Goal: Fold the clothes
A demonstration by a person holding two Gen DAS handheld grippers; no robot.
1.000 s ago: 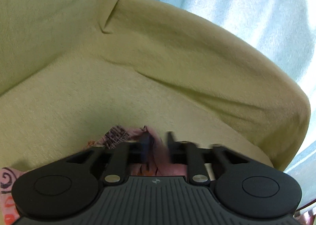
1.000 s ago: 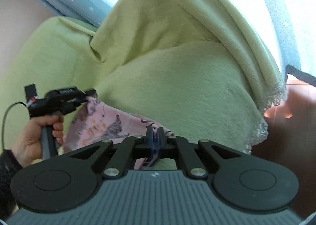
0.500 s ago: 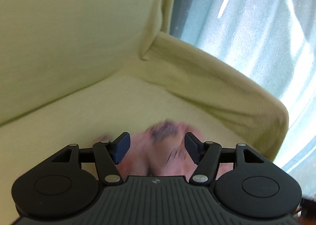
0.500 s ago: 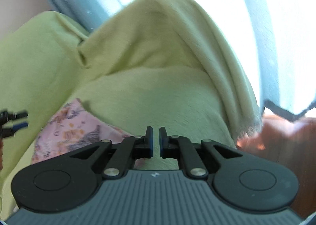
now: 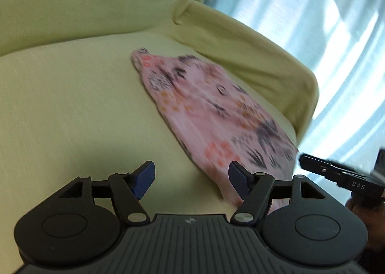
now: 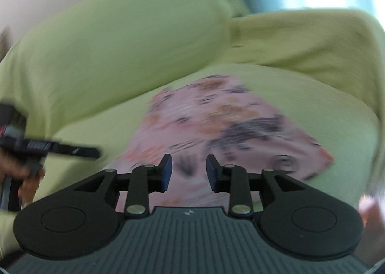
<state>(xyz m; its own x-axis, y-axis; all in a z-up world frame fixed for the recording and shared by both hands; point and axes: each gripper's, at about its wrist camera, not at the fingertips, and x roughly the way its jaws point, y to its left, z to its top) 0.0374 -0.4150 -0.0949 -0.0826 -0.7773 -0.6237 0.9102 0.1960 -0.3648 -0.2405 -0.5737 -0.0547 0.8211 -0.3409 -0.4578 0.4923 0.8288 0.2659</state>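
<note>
Left wrist view. Left gripper [image 5: 191, 176]: jaws spread wide, holding nothing, poised over the seat of a yellow-green sofa [image 5: 72, 110]. Pink patterned garment [image 5: 211, 115]: lies flat on the seat cushion, a narrow folded strip running from the backrest side toward the front edge, close along the armrest [image 5: 252, 57]; its near end passes under the gripper's right-hand finger. Right gripper [image 5: 336, 175]: seen side-on at the right edge, just beyond the garment's near corner; its jaw state cannot be told here. Pale blue curtain [image 5: 312, 9] behind the armrest.

Right wrist view, blurred. Right gripper [image 6: 189, 172]: jaws apart, empty, above the garment [image 6: 216, 124] on the seat. Left gripper [image 6: 72, 151]: at the left, held by a hand [image 6: 26, 177].
</note>
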